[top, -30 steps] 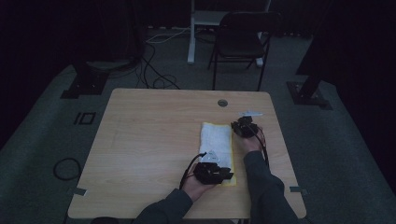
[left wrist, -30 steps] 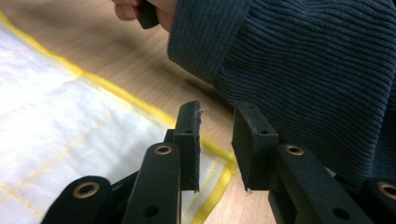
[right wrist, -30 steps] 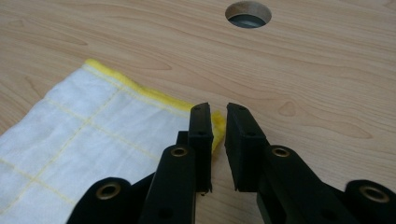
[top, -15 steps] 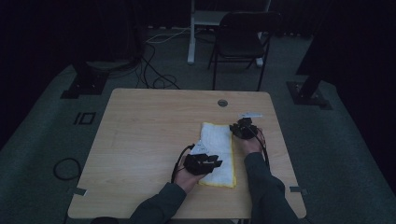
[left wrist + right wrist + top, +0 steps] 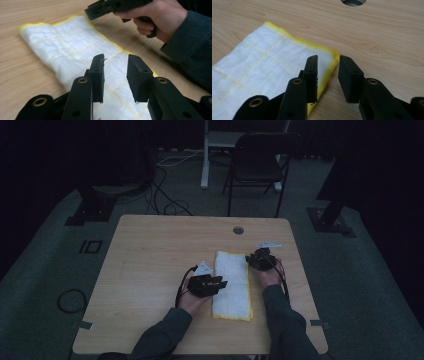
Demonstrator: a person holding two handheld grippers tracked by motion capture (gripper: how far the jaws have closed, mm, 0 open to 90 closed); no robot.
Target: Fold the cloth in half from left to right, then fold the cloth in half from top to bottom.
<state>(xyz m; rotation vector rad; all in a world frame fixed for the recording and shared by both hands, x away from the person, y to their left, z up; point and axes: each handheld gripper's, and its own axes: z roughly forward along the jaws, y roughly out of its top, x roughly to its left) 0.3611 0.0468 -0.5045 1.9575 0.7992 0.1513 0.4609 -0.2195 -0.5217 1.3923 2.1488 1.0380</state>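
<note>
A folded white cloth with yellow edging lies lengthwise on the right half of the wooden table. My left gripper hovers at the cloth's left edge, pointing across it. Its jaws have just been opening and stand open above the cloth, with nothing pinched between them. My right gripper sits at the cloth's far right corner. Its jaws have also just been opening and stand open. The yellow hem of the cloth lies loose under and beside the left jaw. The right gripper also appears in the left gripper view, beyond the cloth.
A round cable hole sits in the table near its far edge, also seen as the hole in the right gripper view. A dark chair stands behind the table. Cables lie on the floor to the left.
My left hand has moved from the cloth's near end toward the left and farther up its left edge. The right hand has stayed at the far right corner, and both pairs of jaws have spread.
</note>
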